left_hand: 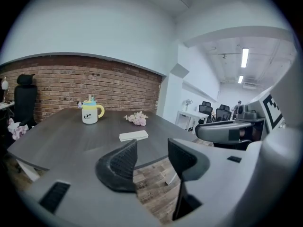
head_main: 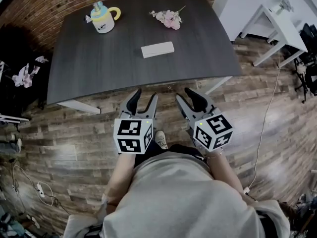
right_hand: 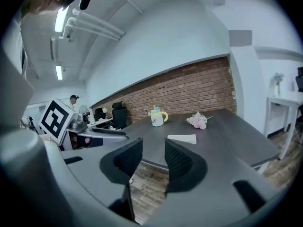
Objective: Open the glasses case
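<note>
The glasses case (head_main: 157,49) lies flat mid-tabletop (head_main: 89,73), a bit toward the near edge. The left tongs (head_main: 142,96) and right tongs (head_main: 184,93) hover short of that edge, spread wide, nothing in them. The case looks light, rigid and kinda slick, so I'd pin the base and lift the lid along its long edge.

Yellow-handled mug (head_main: 103,20) and pink flowers (head_main: 167,18) on dark table (head_main: 198,53), brick wall (head_main: 49,4) behind.
</note>
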Tool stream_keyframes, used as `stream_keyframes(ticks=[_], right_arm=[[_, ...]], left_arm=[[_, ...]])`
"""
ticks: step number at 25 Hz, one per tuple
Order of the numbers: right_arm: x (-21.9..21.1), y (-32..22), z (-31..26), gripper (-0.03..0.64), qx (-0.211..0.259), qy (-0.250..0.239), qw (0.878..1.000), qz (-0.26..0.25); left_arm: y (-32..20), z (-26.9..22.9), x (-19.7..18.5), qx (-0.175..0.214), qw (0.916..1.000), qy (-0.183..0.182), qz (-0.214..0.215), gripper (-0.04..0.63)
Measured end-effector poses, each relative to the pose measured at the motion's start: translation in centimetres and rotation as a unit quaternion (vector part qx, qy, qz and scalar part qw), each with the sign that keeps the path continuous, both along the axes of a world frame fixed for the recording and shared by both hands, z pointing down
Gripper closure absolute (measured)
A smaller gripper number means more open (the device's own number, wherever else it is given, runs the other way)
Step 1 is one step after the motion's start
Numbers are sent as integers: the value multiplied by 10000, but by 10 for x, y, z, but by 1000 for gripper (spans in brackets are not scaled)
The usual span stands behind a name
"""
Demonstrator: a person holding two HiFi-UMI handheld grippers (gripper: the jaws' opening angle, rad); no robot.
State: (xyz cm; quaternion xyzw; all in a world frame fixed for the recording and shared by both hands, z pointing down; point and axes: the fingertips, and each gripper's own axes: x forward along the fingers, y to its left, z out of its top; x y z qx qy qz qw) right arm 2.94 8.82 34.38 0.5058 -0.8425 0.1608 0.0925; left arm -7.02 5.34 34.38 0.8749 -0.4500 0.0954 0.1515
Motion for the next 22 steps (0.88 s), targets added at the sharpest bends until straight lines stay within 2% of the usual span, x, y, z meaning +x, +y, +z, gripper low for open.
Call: stream_keyframes(ticks=[13, 22], right_arm=[[9, -25, 13, 477, -281, 98, 9995, 123], [4, -62, 32, 477, -490, 59, 9987, -142]], left_arm=[[-23, 24, -6, -357, 9992, 147, -73, 379], [-43, 43, -16, -599, 9979, 13, -230, 379]])
